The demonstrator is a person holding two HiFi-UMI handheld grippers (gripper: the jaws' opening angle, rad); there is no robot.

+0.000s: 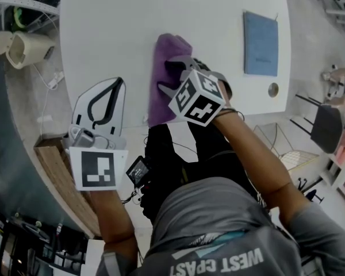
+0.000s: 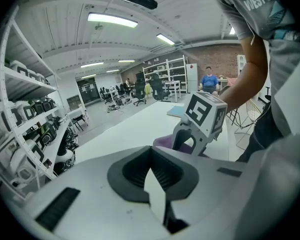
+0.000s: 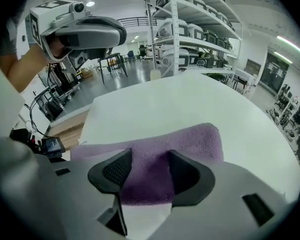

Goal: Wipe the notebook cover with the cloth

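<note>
2 wide-open jaws of right gripper [image 3: 149,169] straddle cloth [image 3: 190,139] near table [image 1: 132,111] edge; left gripper [image 1: 119,82] apparently shut.

The cloth [image 3: 190,144] looks fuzzy like terry, the table [image 1: 132,16] smooth and matt, the notebook [image 1: 261,43] matt.

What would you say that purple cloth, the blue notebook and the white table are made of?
Purple cloth: looks like soft terry or microfibre, since its surface is fuzzy and matte with rounded edges.
Blue notebook: probably a card or paper cover. It is thin, flat and matte, but too far off to be sure.
White table: smooth, hard and even, likely laminate.
</note>
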